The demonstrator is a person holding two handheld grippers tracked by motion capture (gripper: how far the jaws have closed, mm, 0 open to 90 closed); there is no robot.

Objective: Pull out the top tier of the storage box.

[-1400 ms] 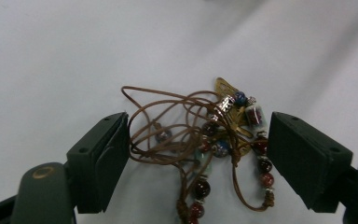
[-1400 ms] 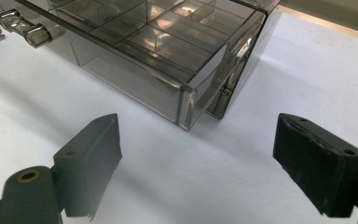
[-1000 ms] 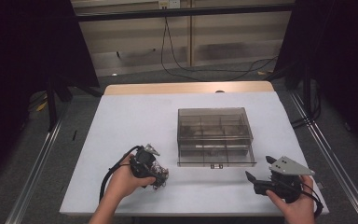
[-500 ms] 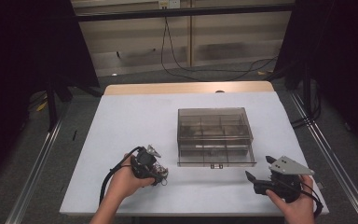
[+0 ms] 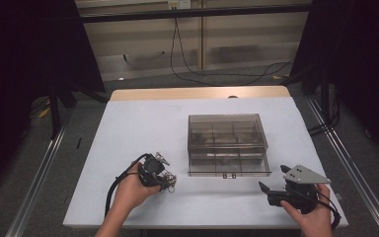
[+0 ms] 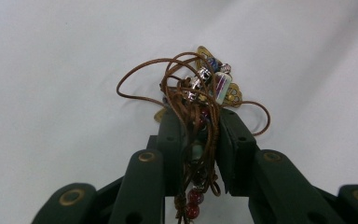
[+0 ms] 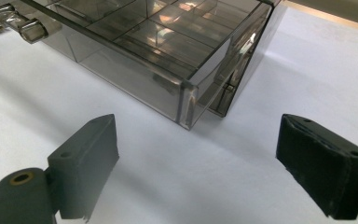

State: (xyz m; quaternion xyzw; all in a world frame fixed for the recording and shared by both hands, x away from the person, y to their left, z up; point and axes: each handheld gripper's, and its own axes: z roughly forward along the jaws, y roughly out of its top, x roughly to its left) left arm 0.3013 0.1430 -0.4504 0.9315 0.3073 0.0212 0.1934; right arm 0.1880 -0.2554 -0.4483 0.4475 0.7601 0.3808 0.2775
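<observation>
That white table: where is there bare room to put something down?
The white table is bare along its far half and left side. It is crowded in front of the smoky clear-plastic compartment box, near the left gripper and right gripper.

The left gripper [image 6: 193, 135] has just been closing its jaws. They now pinch the beaded cord necklace [image 6: 200, 93] on the table.

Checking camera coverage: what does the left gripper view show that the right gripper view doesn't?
Left gripper view: the left gripper, whose jaws have just been closing, pinches a tangled brown cord necklace with beads and gold charms. Right gripper view: the right gripper with jaws wide apart and nothing between them, facing a corner of the smoky clear compartment box. Both: the white table.
</observation>
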